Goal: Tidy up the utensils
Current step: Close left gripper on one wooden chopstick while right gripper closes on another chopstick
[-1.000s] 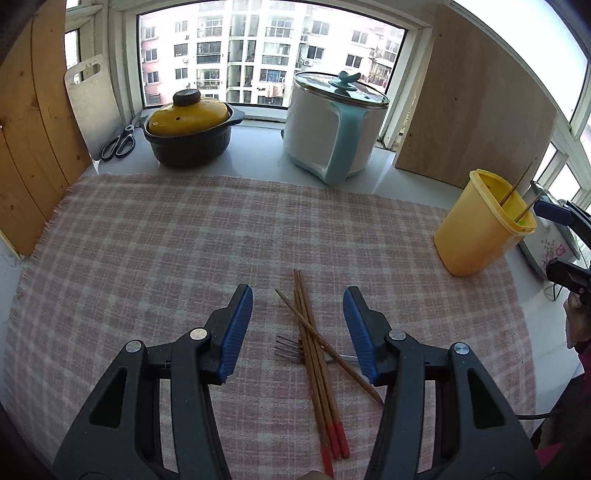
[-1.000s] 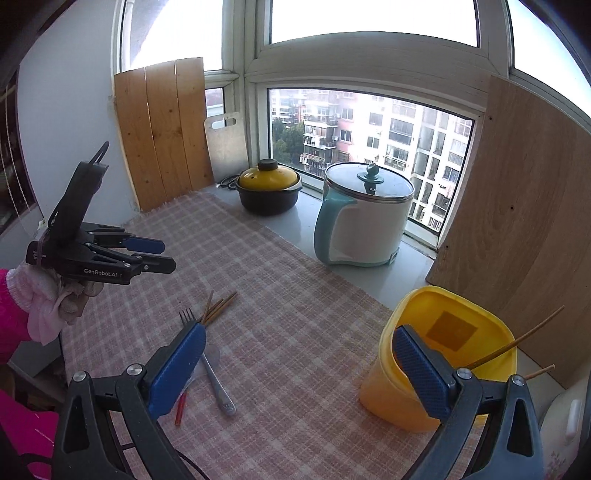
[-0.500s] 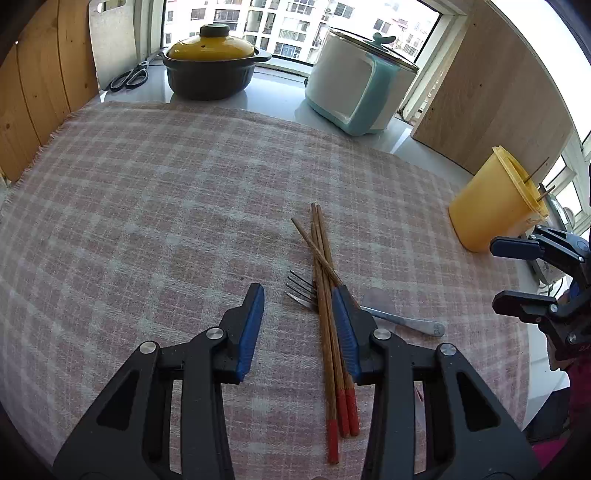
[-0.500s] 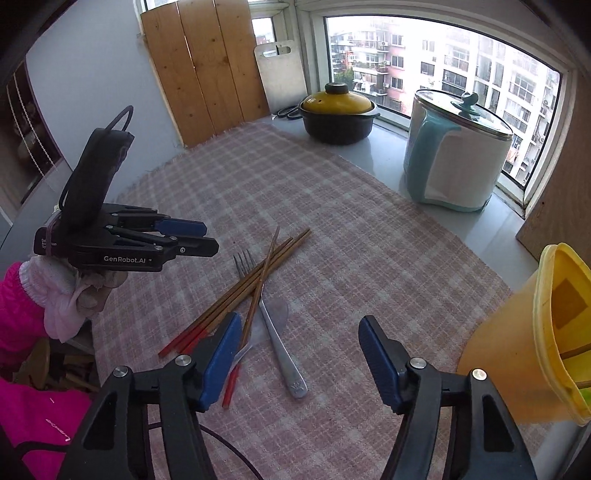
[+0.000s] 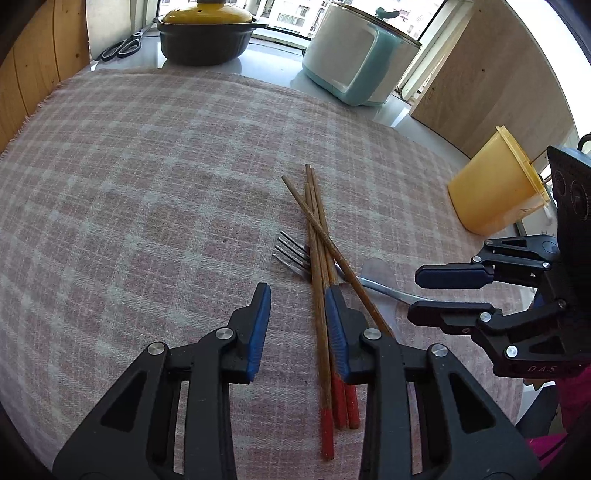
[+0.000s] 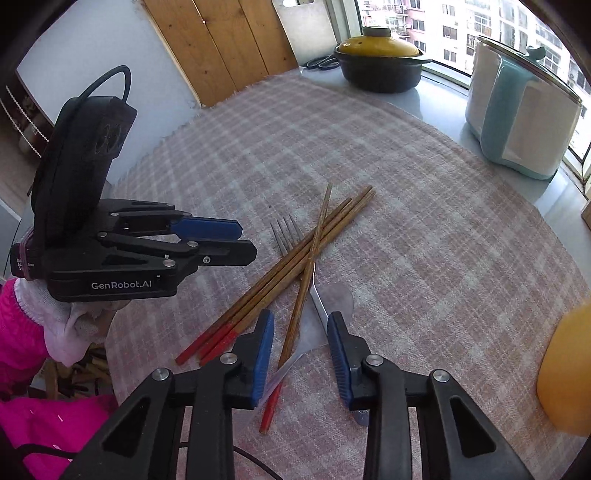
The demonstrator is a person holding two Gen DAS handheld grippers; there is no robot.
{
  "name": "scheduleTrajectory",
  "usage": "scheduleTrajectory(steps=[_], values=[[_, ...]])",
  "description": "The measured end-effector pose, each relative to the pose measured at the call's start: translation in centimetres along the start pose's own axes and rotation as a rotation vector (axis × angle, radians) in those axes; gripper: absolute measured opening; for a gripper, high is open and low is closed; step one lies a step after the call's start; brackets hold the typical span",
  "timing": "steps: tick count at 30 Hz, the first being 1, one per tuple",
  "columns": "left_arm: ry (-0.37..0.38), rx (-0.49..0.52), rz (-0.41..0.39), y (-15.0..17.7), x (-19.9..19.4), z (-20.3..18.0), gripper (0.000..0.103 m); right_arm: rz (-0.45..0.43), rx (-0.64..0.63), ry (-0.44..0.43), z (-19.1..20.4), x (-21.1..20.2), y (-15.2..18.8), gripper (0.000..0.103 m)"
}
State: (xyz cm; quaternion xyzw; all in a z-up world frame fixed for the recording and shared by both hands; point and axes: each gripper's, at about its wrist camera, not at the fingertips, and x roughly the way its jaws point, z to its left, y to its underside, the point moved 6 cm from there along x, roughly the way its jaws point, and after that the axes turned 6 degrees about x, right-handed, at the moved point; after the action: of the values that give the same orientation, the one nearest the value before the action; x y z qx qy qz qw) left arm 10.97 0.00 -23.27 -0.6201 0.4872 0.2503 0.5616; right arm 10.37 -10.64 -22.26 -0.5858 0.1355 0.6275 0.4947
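Several wooden chopsticks with red ends (image 5: 318, 258) (image 6: 295, 258) lie in a loose crossed pile on the checked cloth, over a metal fork (image 5: 295, 254) (image 6: 317, 288). My left gripper (image 5: 298, 325) is open and low over the cloth, its right finger beside the chopsticks' lower part. My right gripper (image 6: 300, 350) is open; one crossing chopstick and the fork handle lie between its fingers. The yellow utensil holder (image 5: 495, 192) stands at the right and shows as a yellow edge in the right wrist view (image 6: 565, 369).
A black pot with a yellow lid (image 5: 207, 33) (image 6: 380, 66) and a white and teal cooker (image 5: 354, 62) (image 6: 521, 110) stand at the back by the window. Scissors (image 5: 120, 46) lie at the back left. Wooden boards (image 6: 221, 44) lean against the wall.
Both grippers have moved down and closer to the pile. Both jaws have narrowed but stay open. The right gripper has swung from the yellow holder over to the chopsticks and fork.
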Motion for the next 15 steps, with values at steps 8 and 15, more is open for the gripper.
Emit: scheduleTrajectory(steps=[8,15], values=[[-0.01,0.024,0.022,0.5,0.9,-0.6,0.026,0.03,0.002,0.002,0.3,2.3,-1.1,0.02],[-0.022,0.053,0.039,0.6,1.7,-1.2,0.026,0.054,0.017,0.002,0.0,3.6,-1.3,0.016]])
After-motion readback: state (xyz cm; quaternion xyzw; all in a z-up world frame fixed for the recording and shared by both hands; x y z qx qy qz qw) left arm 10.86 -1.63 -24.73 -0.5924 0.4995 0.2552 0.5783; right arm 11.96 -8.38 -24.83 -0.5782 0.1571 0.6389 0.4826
